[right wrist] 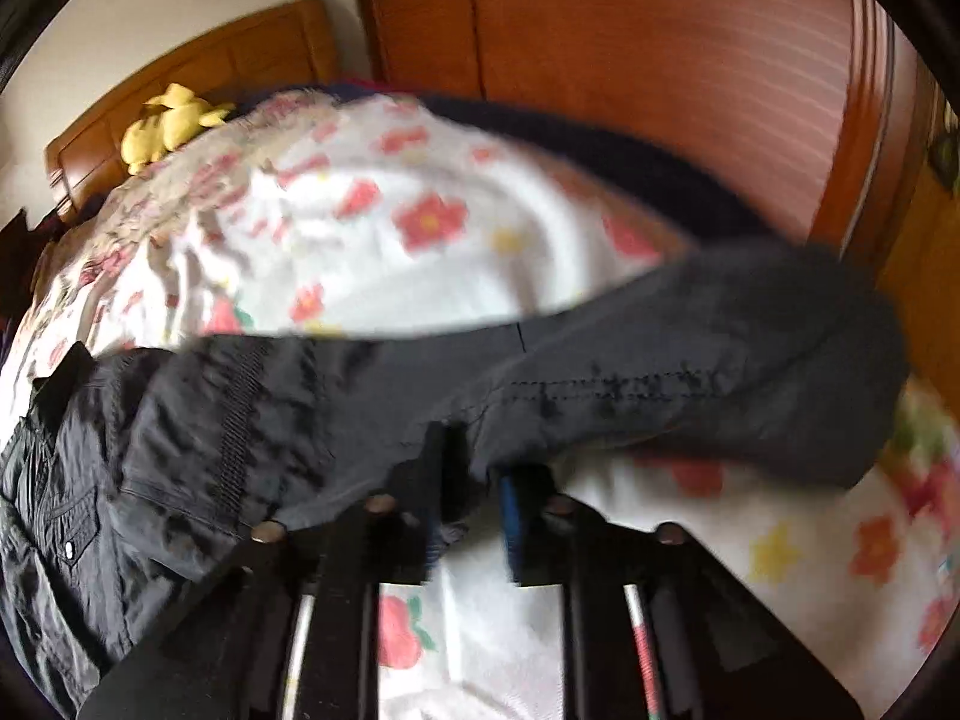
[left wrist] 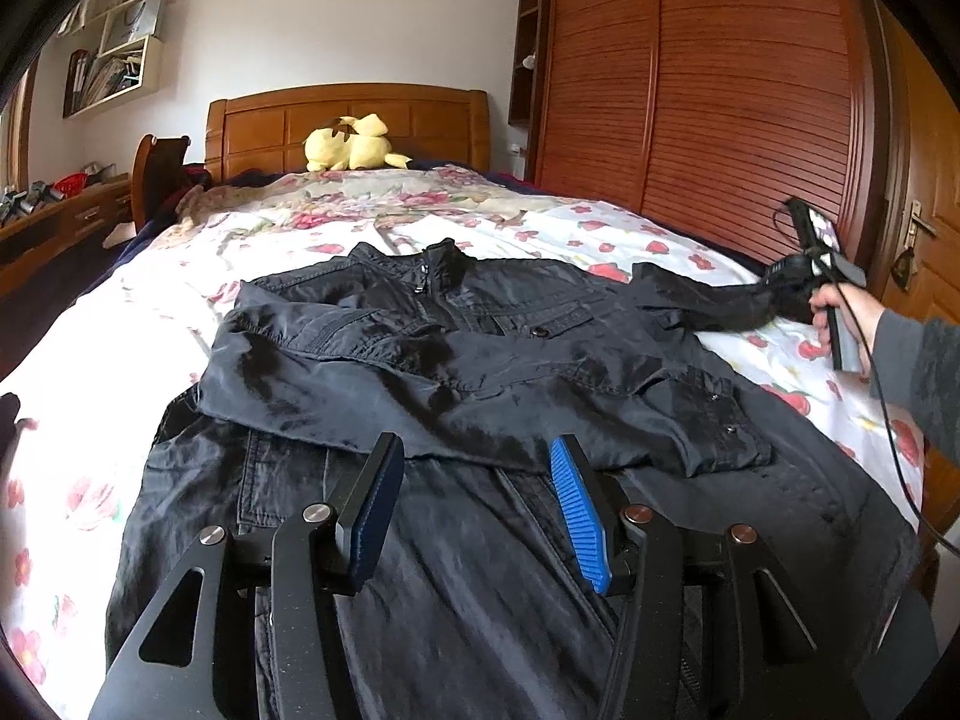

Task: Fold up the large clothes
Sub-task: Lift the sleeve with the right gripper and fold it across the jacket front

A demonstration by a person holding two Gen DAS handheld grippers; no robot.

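Observation:
A large black jacket lies front up on the bed, collar toward the headboard. One sleeve is folded across its chest. My left gripper is open just over the jacket's lower half, nothing between its blue pads. The other sleeve stretches out to the right, where a hand holds my right gripper. In the blurred right wrist view, my right gripper is shut on that sleeve, which hangs lifted off the sheet, the jacket body at the left.
The bed has a white floral sheet and a wooden headboard with a yellow plush toy in front of it. A louvred wooden wardrobe stands close along the bed's right side. A desk is at the left.

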